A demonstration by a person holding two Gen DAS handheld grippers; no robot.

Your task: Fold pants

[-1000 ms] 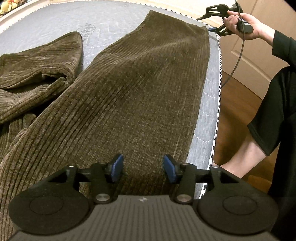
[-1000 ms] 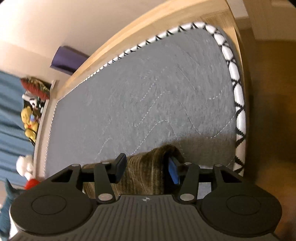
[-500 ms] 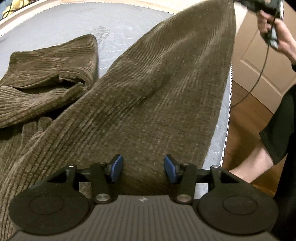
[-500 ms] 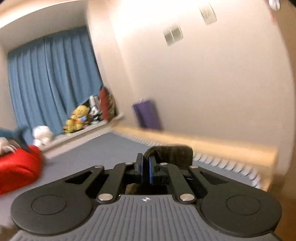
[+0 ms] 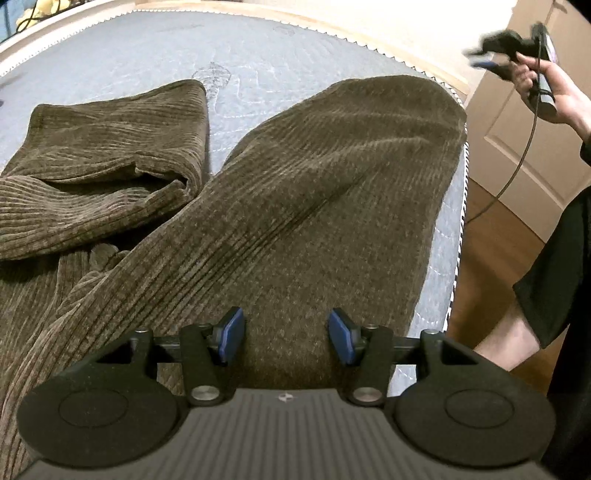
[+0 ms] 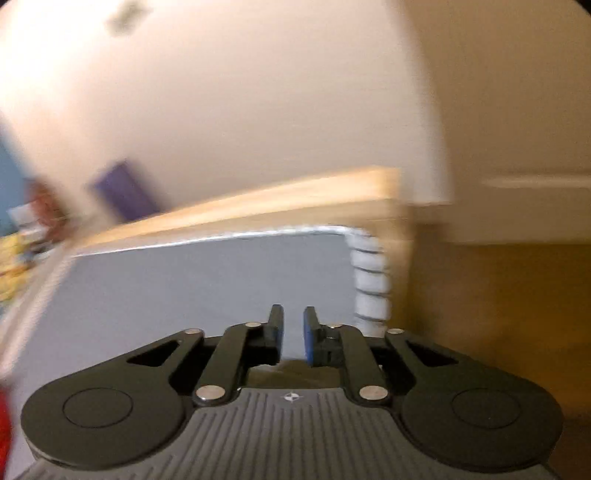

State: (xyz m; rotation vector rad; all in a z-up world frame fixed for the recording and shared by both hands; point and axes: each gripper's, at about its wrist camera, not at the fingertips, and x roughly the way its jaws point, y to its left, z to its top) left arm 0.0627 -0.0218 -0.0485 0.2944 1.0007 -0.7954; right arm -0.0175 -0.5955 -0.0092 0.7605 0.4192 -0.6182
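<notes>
- Left gripper [image 5: 286, 336] spread wide, hovering low over the near end of the pants [image 5: 295, 206], gripping nothing.
- Right gripper [image 6: 293, 334] narrowed to a slim gap, empty, aloft beyond the pants' far-right corner.
- One pair of brown corduroy pants, two legs: one flat along the mattress [image 5: 147, 48] edge, one bunched left of it.
- Folding barely begun, by the look of it; legs unstacked, every fold left.

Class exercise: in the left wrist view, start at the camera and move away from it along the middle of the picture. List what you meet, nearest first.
Left tongs with blue pads, open → brown corduroy pants leg lying flat → its far hem → bare grey quilted mattress → zigzag mattress edging → pale wooden bed frame.
</notes>
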